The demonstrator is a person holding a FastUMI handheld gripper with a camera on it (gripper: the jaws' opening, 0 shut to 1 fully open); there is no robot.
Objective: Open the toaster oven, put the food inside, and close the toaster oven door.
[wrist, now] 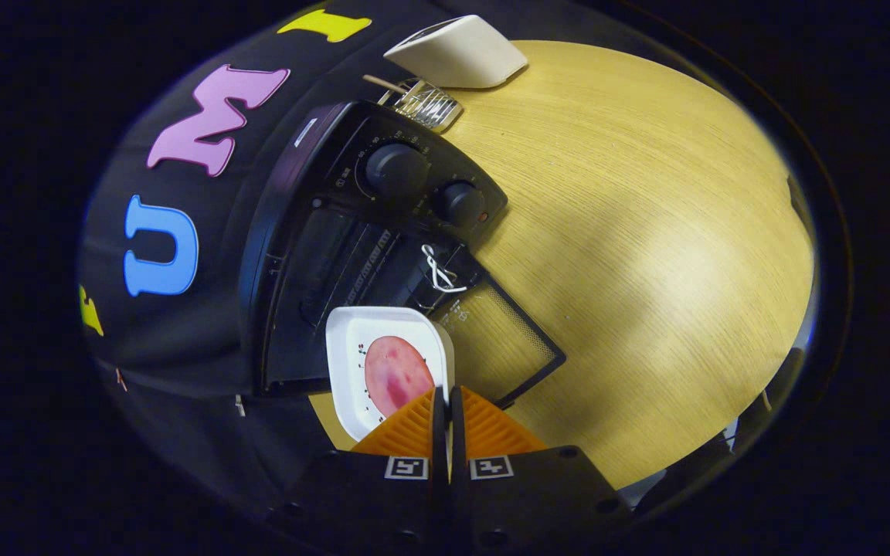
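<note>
My gripper (446,392) is shut on the rim of a white square plate (351,351), both fingers pressing its near edge. A round pink slice of food (395,374) lies on the plate. The plate hangs just ahead of the fingers, at the mouth of the black toaster oven (298,255). The oven's glass door (503,344) is folded down flat on the table, with a white cord (437,270) tied at its handle. Two black knobs (395,170) sit on the oven's control panel. The whole scene appears tilted. How far into the oven cavity the plate reaches I cannot tell.
The oven stands on a round light wooden table (646,232). Beyond the oven are a shiny wire metal object (429,104) and a white box-like object (456,50). The black booth cloth (182,332) hangs behind the oven.
</note>
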